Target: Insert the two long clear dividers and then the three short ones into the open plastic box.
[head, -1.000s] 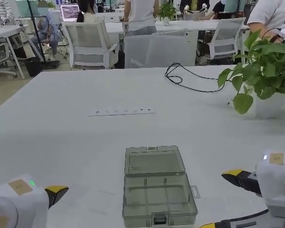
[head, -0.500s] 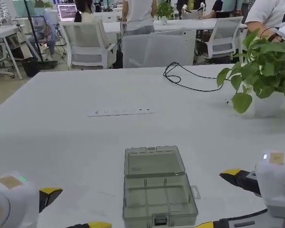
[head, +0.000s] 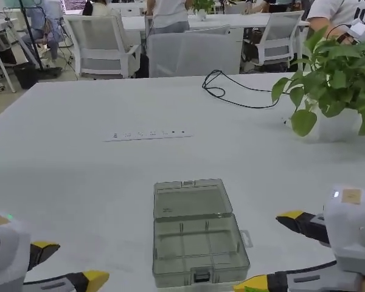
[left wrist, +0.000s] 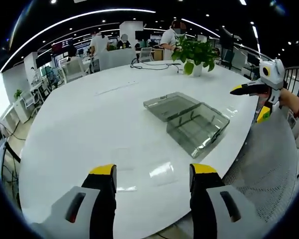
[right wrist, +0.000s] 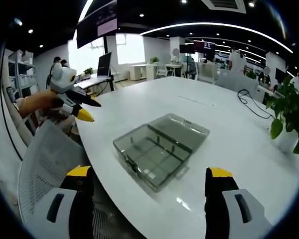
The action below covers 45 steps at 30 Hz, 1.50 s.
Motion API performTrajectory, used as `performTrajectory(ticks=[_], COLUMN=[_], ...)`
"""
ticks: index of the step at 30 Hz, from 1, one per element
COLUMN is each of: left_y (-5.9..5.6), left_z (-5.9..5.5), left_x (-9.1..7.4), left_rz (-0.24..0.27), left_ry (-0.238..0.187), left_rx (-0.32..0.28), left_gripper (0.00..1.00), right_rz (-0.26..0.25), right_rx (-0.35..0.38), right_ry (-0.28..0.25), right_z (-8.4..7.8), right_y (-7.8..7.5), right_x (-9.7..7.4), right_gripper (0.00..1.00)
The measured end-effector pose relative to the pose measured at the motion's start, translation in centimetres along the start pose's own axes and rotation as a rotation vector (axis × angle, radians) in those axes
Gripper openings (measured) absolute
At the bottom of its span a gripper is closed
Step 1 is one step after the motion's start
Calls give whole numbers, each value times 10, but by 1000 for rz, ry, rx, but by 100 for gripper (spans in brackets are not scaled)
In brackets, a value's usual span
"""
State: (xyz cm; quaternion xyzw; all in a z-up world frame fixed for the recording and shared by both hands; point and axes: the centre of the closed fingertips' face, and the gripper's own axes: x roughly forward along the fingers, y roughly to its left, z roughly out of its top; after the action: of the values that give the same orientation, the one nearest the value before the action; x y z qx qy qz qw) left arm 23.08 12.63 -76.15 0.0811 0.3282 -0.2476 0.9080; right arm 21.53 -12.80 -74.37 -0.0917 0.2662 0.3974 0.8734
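Smoke-tinted clear plastic forms the open rectangular box (head: 201,246), which is seen lying on the white counter (head: 109,182) with its hinged lid (head: 190,199) folded flat on the far side. Its compartment is bare, and no divider is fitted yet. The left tongs (head: 71,264) are held to the left of the box and the right tongs (head: 267,249) to its right, both spread wide with nothing between the jaws. In the left gripper view, faint clear flat pieces (left wrist: 161,169) are made out on the counter between the left tongs and the box, close to the counter's near edge. These are judged to be dividers, though long and short cannot be told apart.

Several failures are to be expected from here. The pieces are nearly lost against the white surface, so a pinch may be closed on nothing. A short piece may also be taken for a long one, and the order spoiled. As they lie flat, a jaw tip has to be worked under an edge. A piece may be skated along instead and, so near the edge, pushed off the counter. The box is judged light and is not held down, so it may be shoved or tipped if a divider is pressed in at a slant. If the slim ribs (head: 181,227) on the box walls are missed, a divider may be jammed or bowed.
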Motion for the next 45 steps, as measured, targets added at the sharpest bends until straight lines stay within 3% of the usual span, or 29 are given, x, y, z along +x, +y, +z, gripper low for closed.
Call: performTrajectory(ticks=[4,21,38,45], left_y=[10,43,55,55], left_z=[-8,-41,-59,-57], left_x=[10,42,56,58], left_rz=[10,77,81,51], left_ry=[25,133,210,215], left_rx=[-26,4,2,-31], left_gripper=[53,39,35,33], right_rz=[-4,-20,-25,-32], right_rx=[1,26,41,39], right_ry=[9,33,43,50], right_z=[-2,-7,-8,-9], right_y=[0,-5,-7,-8], right_x=[1,6,10,10], right_gripper=[93,92,92,92])
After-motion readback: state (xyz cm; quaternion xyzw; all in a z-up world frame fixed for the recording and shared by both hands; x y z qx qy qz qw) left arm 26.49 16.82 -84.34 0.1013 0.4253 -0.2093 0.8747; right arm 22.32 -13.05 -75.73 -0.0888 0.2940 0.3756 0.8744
